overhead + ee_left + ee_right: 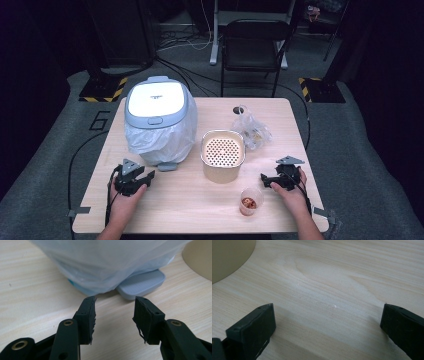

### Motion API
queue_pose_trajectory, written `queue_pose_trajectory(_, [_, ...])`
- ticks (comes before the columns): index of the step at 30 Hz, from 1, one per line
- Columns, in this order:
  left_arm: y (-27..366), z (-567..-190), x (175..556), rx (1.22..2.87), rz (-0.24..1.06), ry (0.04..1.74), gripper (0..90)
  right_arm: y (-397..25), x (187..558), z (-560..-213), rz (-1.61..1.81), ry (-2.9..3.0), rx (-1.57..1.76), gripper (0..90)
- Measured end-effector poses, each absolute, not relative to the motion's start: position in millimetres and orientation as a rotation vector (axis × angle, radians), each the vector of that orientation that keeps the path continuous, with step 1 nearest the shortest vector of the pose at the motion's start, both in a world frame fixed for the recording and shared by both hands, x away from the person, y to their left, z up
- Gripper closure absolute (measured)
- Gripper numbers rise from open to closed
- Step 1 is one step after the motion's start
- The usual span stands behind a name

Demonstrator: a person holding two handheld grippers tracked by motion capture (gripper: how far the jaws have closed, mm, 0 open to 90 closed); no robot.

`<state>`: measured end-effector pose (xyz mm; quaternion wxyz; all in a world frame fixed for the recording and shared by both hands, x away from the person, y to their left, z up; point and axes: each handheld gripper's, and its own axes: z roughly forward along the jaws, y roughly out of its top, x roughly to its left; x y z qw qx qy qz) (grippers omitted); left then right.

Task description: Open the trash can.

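A grey-and-white lidded bin [156, 107] lined with a clear plastic bag [162, 140] stands at the table's left; its grey foot pedal [142, 285] juts toward me. My left gripper [145, 178] rests on the table just in front of it, open, nothing between its jaws [115, 315]. A beige pot with a perforated insert [223, 155] stands mid-table. A small clear cup [250, 201] with reddish bits sits near the front edge. My right gripper [266, 180] lies to the cup's upper right, jaws wide open over bare wood [328, 322].
A crumpled clear bag with brownish contents [252, 131] lies behind the pot. The wooden table [190, 205] has bare room between the grippers. Beyond it stand a black chair [252, 50], cables on the floor and a dark cabinet [120, 30].
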<state>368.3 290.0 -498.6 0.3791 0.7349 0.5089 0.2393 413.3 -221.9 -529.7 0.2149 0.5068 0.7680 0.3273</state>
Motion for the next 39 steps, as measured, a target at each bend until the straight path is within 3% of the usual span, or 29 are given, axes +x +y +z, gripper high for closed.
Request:
queue_pose_trajectory(14, [263.6, -493.3, 381.0, 1.828, 0.561, 1.296, 57.0, -221.9, 413.3, -529.7, 0.907, 2.13, 1.405, 0.0])
queue_pose_trajectory(27, [240.2, -494.5, 389.4, 1.824, 0.516, 1.295, 51.7, -221.9, 413.3, -529.7, 0.908, 2.13, 1.406, 0.0])
queue_pose_trajectory(39, [221.4, -502.6, 400.8, 1.73, 0.6, 1.408, 46.6, -222.0, 413.3, -529.7, 0.907, 2.131, 1.404, 0.0])
